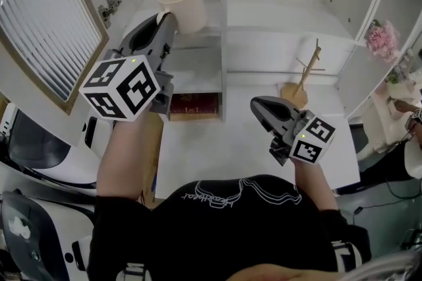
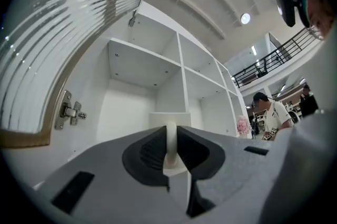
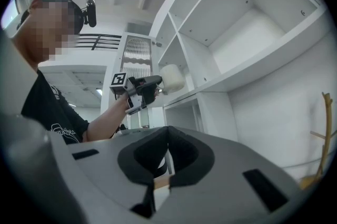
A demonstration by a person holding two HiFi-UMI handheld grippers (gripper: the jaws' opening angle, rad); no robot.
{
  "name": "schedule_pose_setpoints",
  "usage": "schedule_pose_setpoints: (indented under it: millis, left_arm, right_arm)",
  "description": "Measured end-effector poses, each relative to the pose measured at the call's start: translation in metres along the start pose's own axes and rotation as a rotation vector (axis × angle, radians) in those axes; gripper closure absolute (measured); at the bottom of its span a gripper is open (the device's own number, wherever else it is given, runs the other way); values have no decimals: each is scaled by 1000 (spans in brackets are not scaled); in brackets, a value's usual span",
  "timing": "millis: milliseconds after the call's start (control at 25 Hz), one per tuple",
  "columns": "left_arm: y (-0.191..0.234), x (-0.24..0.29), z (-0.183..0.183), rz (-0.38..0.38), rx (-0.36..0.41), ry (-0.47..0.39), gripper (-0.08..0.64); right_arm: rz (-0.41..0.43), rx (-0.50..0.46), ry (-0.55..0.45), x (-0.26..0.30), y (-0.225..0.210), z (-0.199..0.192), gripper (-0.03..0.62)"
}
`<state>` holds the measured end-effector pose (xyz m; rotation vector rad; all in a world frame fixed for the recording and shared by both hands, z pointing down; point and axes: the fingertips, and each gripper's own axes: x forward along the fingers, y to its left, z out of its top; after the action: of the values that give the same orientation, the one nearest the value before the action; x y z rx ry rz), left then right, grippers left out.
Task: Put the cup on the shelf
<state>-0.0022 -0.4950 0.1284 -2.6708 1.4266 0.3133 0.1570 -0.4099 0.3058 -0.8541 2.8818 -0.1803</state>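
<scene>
1. Closest to the head camera sits the black shirt [image 1: 217,220], filling the bottom of the frame, with both forearms reaching up from it.
2. Our left gripper [image 1: 165,17] rises at the left of centre, and its marker cube [image 1: 122,88] is large in the foreground.
3. Its jaws are pinched on the handle [image 2: 171,141] of the cream cup [image 1: 179,6]. In the left gripper view the white loop stands upright, clamped between the two dark pads.
4. We see the cup at the upper left of centre in the head view, at the front edge of the white shelf [image 1: 264,35]. In the right gripper view the cup [image 3: 171,78] hangs just above a shelf board [image 3: 253,70]. Its base may be touching the board, but we cannot be sure from this angle.
5. Beyond the cup [image 2: 168,119], the left gripper view looks into open white compartments of the shelf [image 2: 142,57].
6. Our right gripper [image 1: 258,106] is held low at the right of centre, over the white table [image 1: 217,154] and well apart from the cup. Its jaws [image 3: 167,131] are pressed together with nothing between them.
7. A louvered door [image 1: 46,16] fills the upper left, with a metal hinge [image 1: 109,8] beside it.
8. A wooden mug tree [image 1: 300,85] stands on the table right of centre, and pink flowers [image 1: 381,39] show at the upper right.
</scene>
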Motion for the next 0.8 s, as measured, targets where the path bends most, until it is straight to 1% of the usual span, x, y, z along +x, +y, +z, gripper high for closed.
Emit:
schedule_pose_setpoints:
  millis: [160,360,640,800]
  left_arm:
    - [7,22,-4,18,17,39,515]
    - [24,50,-18,51,5,108,515]
    - [35,69,-33,92,19,147,515]
    - [36,71,-35,106,38,140,515]
  right_arm:
    - [-7,13,5,-9,-7,-6,588]
    - [-24,25,2,-24,-15,-10,588]
    - [-58,42,2,-41,-27,-17,588]
    - [-69,50,-1,-47,-33,-18,588]
